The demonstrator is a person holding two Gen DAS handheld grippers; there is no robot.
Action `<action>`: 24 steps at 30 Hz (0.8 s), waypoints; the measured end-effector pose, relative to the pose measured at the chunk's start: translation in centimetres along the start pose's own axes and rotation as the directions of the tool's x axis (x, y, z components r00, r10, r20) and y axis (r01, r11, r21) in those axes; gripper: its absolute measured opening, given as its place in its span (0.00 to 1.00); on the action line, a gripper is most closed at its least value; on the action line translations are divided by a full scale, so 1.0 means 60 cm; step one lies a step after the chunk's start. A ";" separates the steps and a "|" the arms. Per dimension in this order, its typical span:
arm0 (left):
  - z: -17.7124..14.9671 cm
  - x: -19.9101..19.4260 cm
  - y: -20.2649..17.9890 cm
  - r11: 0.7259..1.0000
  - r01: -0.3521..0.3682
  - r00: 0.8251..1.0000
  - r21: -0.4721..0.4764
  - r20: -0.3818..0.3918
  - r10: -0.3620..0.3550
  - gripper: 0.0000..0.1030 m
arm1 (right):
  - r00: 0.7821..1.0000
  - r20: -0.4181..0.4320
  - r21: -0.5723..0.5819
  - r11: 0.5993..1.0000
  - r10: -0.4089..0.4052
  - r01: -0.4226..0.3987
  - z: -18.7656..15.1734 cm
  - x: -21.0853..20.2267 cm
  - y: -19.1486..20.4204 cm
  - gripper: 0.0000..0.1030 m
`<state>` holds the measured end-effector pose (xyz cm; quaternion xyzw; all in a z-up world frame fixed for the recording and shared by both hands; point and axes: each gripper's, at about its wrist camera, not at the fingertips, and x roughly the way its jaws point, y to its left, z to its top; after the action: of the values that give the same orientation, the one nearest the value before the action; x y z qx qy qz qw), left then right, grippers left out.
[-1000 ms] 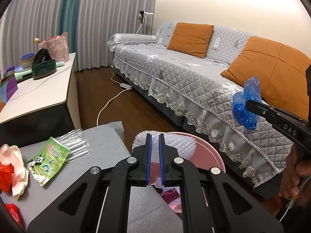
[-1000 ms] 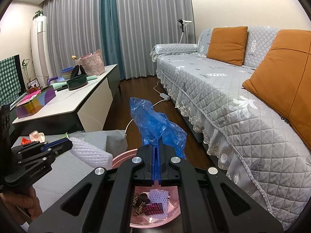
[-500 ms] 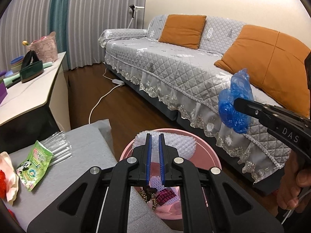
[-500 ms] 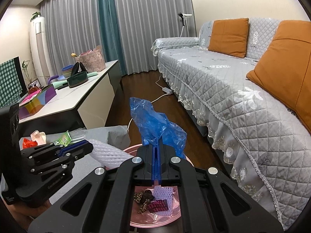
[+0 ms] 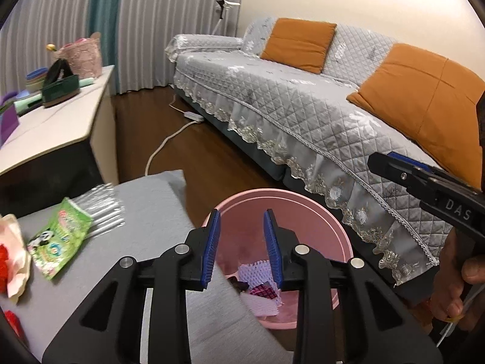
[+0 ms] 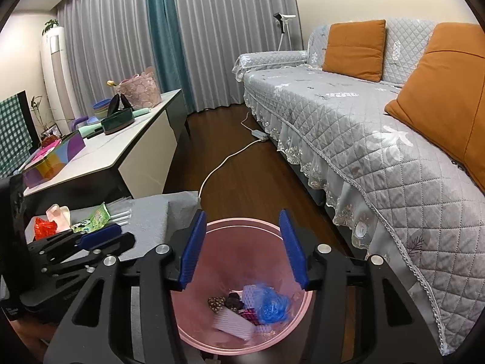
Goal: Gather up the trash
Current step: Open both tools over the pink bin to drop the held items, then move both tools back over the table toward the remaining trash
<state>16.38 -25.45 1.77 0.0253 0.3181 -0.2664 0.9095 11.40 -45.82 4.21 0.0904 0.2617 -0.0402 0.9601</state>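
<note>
In the left wrist view, the white foam netting clamped a second ago is no longer gripped: the left gripper [image 5: 241, 247] is seen opening with nothing between its blue pads, above the round pink plastic bin [image 5: 327, 227], while one green snack wrapper [image 5: 57, 244] is left on the near grey table [image 5: 157, 203]. In the right wrist view, the right gripper [image 6: 244, 250] is likewise opening and empty, and the crumpled blue plastic bag [image 6: 271, 305], hidden from the other view, now lies inside the bin beside two orange cushions' sofa.
</note>
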 end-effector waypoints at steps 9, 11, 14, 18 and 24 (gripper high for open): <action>-0.024 -0.112 0.074 0.995 -0.088 0.994 -0.037 0.060 0.090 0.29 | 0.998 0.024 -0.057 0.996 0.063 -0.061 0.000 -0.012 0.069 0.50; -0.036 -0.141 0.100 0.992 -0.121 0.990 -0.040 0.068 0.124 0.29 | 0.996 0.032 -0.068 0.995 0.079 -0.077 0.001 -0.016 0.086 0.50; -0.056 -0.175 0.137 0.983 -0.175 0.981 -0.055 0.073 0.178 0.29 | 0.992 0.044 -0.075 0.991 0.115 -0.111 0.001 -0.022 0.116 0.50; -0.089 -0.211 0.206 0.959 -0.256 0.963 -0.119 0.059 0.264 0.29 | 0.984 0.049 -0.067 0.983 0.173 -0.169 0.000 -0.022 0.154 0.45; -0.130 -0.253 0.279 0.918 -0.350 0.929 -0.188 0.056 0.366 0.37 | 0.972 0.023 -0.088 0.969 0.234 -0.231 -0.010 -0.008 0.218 0.36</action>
<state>10.39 -2.34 2.48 -0.0088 0.2888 -0.0674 0.9550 12.30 -32.89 5.93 0.0787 0.2347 0.0820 0.9654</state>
